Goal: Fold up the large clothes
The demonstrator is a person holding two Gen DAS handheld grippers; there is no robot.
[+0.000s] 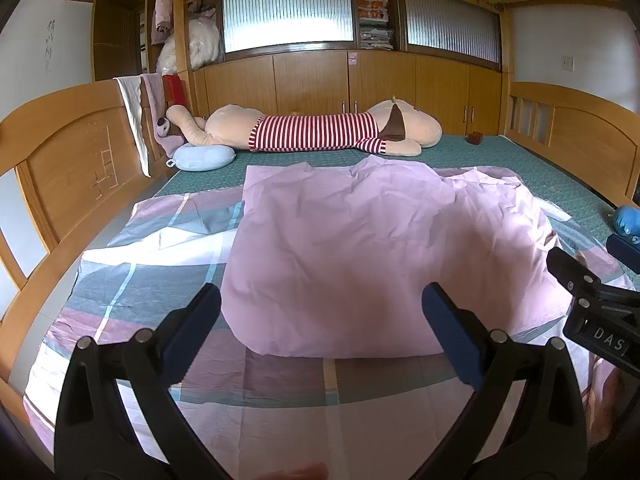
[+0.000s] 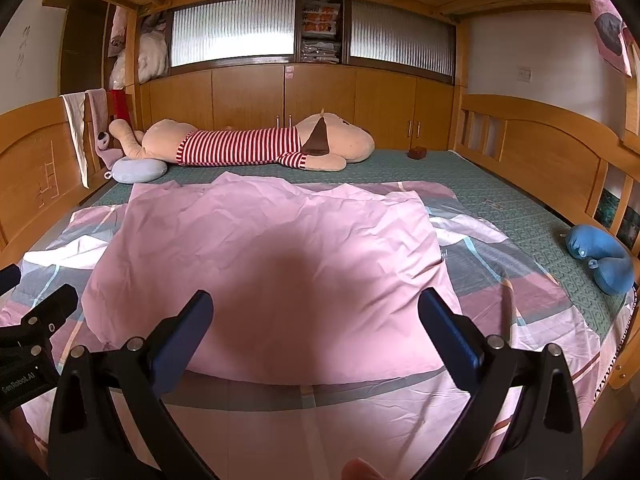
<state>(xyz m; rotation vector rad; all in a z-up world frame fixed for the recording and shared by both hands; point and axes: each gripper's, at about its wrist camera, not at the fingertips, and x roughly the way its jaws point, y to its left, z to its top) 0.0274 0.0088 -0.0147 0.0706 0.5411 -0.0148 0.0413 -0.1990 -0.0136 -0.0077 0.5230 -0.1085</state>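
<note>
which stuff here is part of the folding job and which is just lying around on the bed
Part of the job:
pink cloth
checked sheet underneath it
left gripper, open
right gripper, open

Lying about:
striped plush toy
pale blue cushion
blue soft toy
towels on the bed frame

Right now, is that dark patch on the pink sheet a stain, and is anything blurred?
Right wrist view: the patch on the pink sheet is soft-edged, likely a shadow; a blurred fingertip sits at the bottom edge. Left wrist view: fainter shading on the sheet; fisheye bends the headboard.
</note>
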